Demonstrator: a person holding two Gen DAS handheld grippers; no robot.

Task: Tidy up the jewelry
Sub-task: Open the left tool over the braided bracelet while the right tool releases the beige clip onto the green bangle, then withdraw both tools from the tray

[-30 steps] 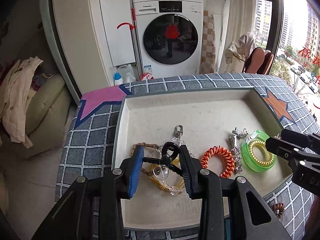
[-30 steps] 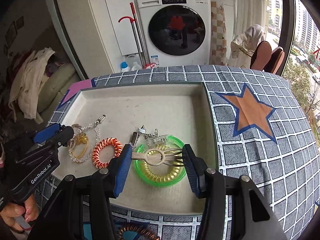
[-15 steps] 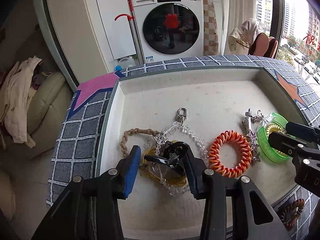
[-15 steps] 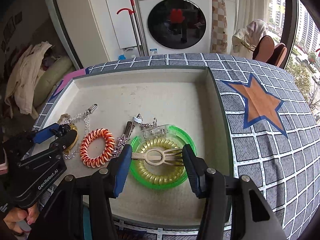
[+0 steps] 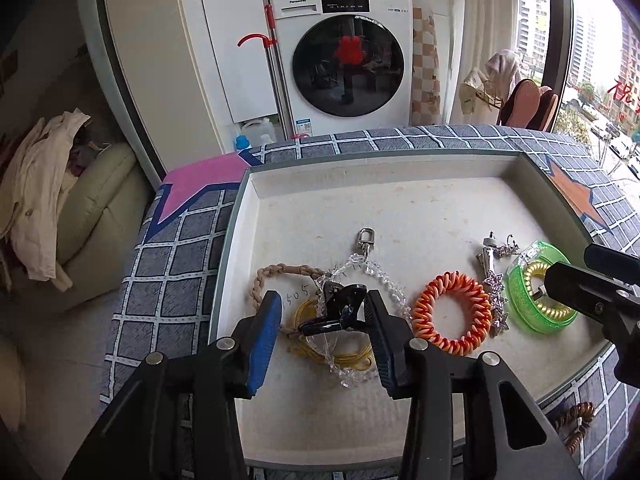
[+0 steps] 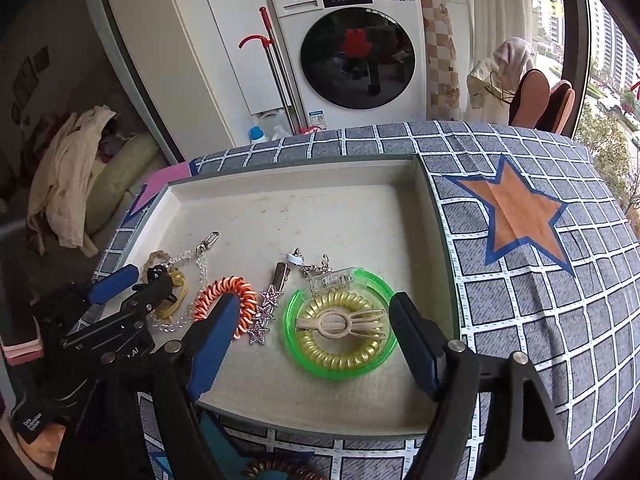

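- Tray (image 5: 400, 168) sits on a counter (image 5: 172, 264) under a checked cloth; all jewelry lies along the tray's near edge, presumably laid out in a row for sorting.
- Near-left of tray: left gripper (image 5: 324, 340) has its jaws spread, a black claw clip (image 5: 340, 310) between them. The clip rests on a pile, touching the right pad or very close to it; the left pad stands clear of it. Reads as just set down, not pinched. These jaws have opened a little in the last moment.
- The pile: braided tan cord (image 5: 280, 272), yellow cord (image 5: 352, 360), clear bead chain (image 5: 384, 284) with a metal clasp pointing to the far edge. How they are tangled is hard to tell under the clip.
- Middle of near edge: orange coil tie (image 5: 452, 312), lying apart from the pile.
- Just right of it: a metal clip with purple star charms (image 6: 262, 320); fine detail unreadable.
- Near-right: green bangle (image 6: 340, 368) ringing a yellow coil tie (image 6: 340, 356); a beige hair clip (image 6: 344, 324) lies across the coil.
- Right gripper (image 6: 312, 344) jaws have just been opening and now stand wide either side of the bangle, touching nothing; the beige clip looks freshly released.
- A brown coil (image 5: 576, 420) lies on the cloth outside the near edge, half cut off.
- A hand at the lower left of the right view is mostly hidden.
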